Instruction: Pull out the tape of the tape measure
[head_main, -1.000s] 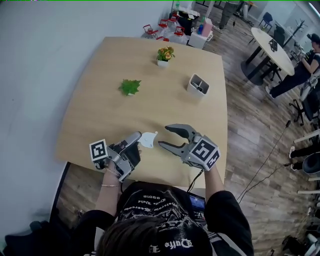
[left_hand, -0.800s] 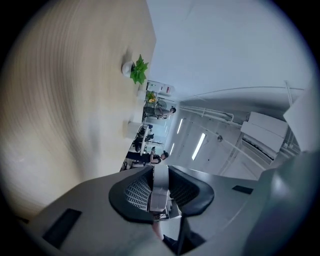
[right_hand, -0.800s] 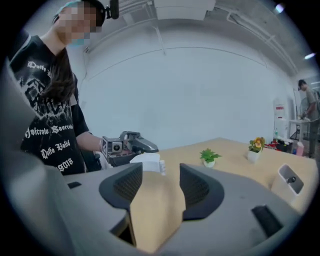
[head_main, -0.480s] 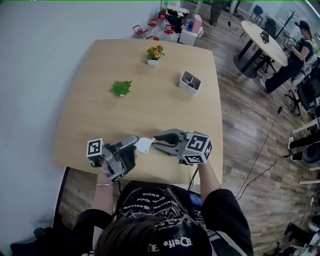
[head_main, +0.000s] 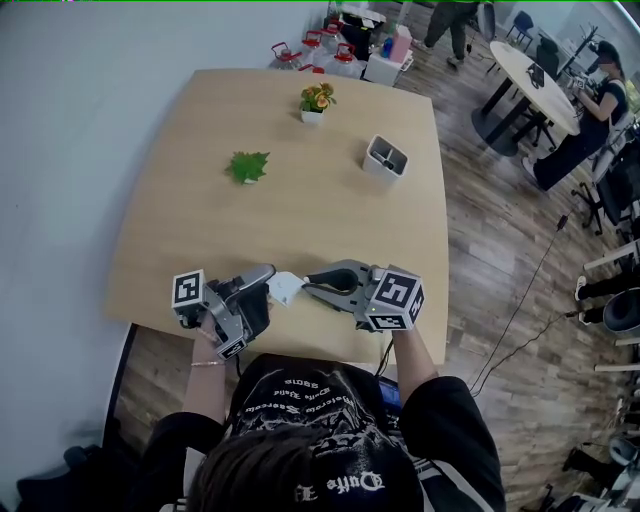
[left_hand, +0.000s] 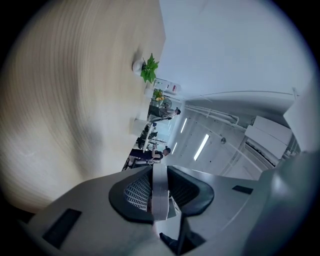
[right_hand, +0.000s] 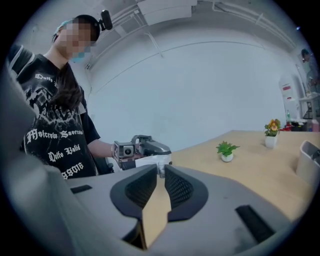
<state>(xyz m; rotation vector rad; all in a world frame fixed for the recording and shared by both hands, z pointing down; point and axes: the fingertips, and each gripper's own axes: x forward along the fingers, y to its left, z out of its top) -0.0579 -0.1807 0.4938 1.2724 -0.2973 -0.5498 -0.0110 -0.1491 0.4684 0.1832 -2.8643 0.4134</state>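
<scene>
A small white tape measure (head_main: 284, 290) hangs just above the near edge of the wooden table (head_main: 200, 230). My left gripper (head_main: 268, 293) is shut on its case. In the left gripper view the case shows edge-on as a white strip (left_hand: 160, 196) pinched between the pads of that gripper (left_hand: 160, 175). My right gripper (head_main: 308, 286) faces it from the right. Its jaws have just been closing, and its tips now meet at the case's near edge. In the right gripper view those tips (right_hand: 161, 171) pinch at the tape's end, right against the white case (right_hand: 150, 161) held by the left gripper (right_hand: 142, 147). The end tab is too small to make out.
A green leafy plant (head_main: 248, 165), a small flower pot (head_main: 317, 100) and a white square holder (head_main: 386, 157) stand farther back on the table. Red-capped bottles (head_main: 310, 52) sit on the floor beyond it. A round table (head_main: 530, 90) with a seated person is at the back right.
The right gripper has moved left to the tape measure and its wide-open jaws have closed at the case's edge. The left gripper has kept its hold.
</scene>
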